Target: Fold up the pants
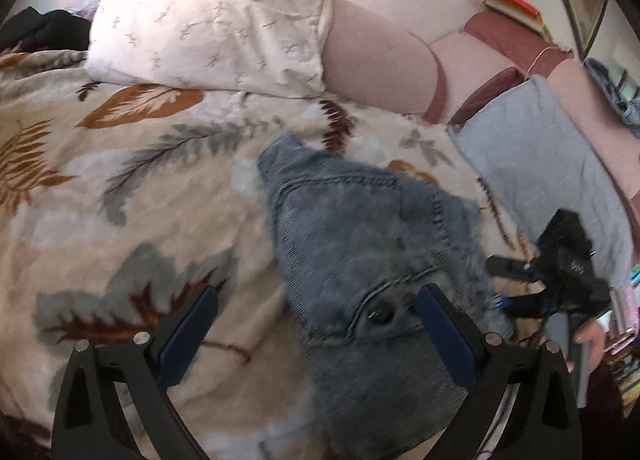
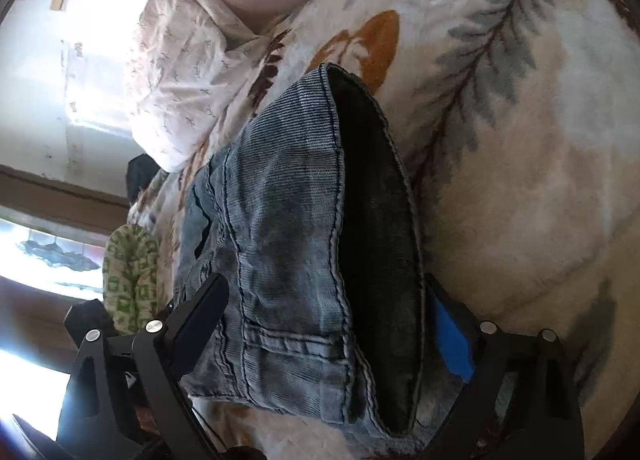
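Black fingers with blue pads frame the bottom of each view. Seen from its own camera, the left gripper [image 1: 316,296] tilts down over the bed, jaws spread wide, holding nothing; its right pad lies against the jeans [image 1: 360,244] beside a rivet (contact, no pinch). These jeans sprawl at centre frame on the leaf-print blanket [image 1: 120,188], below a white pillow [image 1: 212,16] at upper left. At the right edge a hand [image 1: 588,340] carries the right gripper [image 2: 324,300], also angled downward; it straddles the waistband with jaws wide, pads not visibly pressing.
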Demonstrator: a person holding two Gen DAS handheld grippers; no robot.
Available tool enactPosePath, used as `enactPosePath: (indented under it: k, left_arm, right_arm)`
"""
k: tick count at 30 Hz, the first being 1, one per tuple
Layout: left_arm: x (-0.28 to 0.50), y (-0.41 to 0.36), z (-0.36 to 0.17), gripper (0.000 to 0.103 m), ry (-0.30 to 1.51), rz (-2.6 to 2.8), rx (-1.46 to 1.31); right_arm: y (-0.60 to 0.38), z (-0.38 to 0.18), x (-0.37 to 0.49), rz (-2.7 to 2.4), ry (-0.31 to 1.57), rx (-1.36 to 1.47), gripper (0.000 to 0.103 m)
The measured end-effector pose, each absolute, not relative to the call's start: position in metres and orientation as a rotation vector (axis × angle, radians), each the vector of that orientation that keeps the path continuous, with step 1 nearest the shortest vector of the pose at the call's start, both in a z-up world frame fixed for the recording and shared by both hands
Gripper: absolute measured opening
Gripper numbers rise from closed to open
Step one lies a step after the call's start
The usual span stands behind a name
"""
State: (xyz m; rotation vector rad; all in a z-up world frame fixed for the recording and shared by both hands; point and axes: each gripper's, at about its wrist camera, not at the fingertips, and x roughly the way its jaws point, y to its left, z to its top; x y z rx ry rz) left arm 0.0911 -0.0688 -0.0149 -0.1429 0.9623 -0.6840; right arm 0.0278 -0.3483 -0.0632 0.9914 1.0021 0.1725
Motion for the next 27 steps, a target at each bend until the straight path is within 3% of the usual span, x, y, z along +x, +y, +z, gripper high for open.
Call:
enactPosePath:
  k: [10, 14, 20, 22, 27]
  left_arm:
    - [0.086, -0.085, -0.03, 0.1, 1.017, -0.774, -0.158]
    - [0.082, -0.086, -0.029, 0.082, 1.01, -0.81, -0.152]
    - [0.081, -0.085, -0.029, 0.071, 0.995, -0.826, -0.161]
    - [0.082, -0.084, -0.029, 0.067, 0.994, -0.83, -0.17]
    - [0.081, -0.082, -0.027, 0.059, 0.98, -0.839, -0.177]
  right_arm:
    - [-0.339, -0.066, 0.032, 0.248, 0.991, 0.999, 0.095]
    - [-0.337, -0.068, 0.034, 0.261, 1.003, 0.982, 0.098]
    - [-0.326, -0.063, 0.035, 0.26, 0.99, 0.926, 0.103]
    - [-0.321, -0.059, 0.034, 0.264, 0.982, 0.902, 0.099]
    - [-0.304, -0.047, 0.035, 0.311, 0.959, 0.833, 0.078]
